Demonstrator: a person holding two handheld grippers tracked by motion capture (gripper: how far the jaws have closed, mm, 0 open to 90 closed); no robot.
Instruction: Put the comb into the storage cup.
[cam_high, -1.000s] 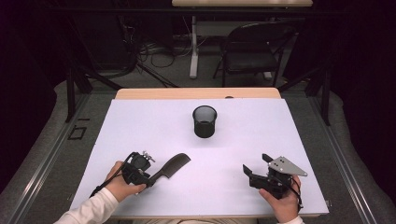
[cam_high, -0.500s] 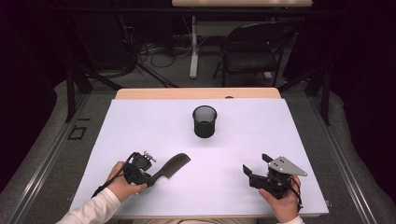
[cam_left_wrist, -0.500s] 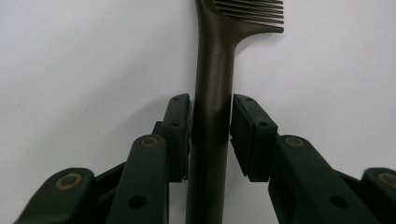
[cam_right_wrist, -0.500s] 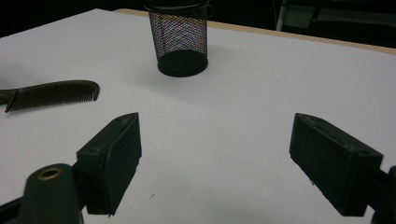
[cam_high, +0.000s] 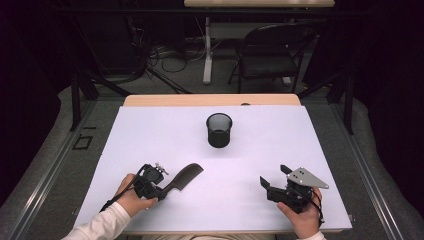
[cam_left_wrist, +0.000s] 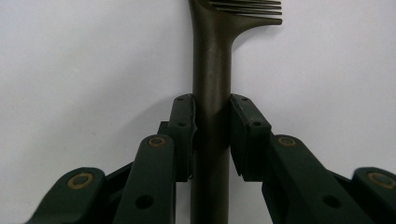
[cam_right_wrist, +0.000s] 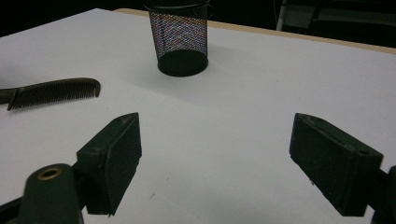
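A dark comb (cam_high: 186, 175) lies flat on the white tabletop (cam_high: 150, 135) at the front left, its teeth pointing away from the hand. My left gripper (cam_high: 165, 187) has just been closing its jaws around the comb's handle (cam_left_wrist: 212, 56). In the left gripper view both pads (cam_left_wrist: 182, 126) touch the handle's sides. At the front right my right gripper (cam_high: 274, 175) rests low over the table, open, with nothing between its fingers (cam_right_wrist: 114, 154). The comb (cam_right_wrist: 56, 92) lies to its left in the right gripper view.
A black mesh cup (cam_high: 219, 131) stands upright in the middle of the table, also ahead of the right gripper (cam_right_wrist: 182, 39). Beyond the table's far wooden edge (cam_high: 210, 100) stand a dark chair (cam_high: 272, 55) and cables on the floor.
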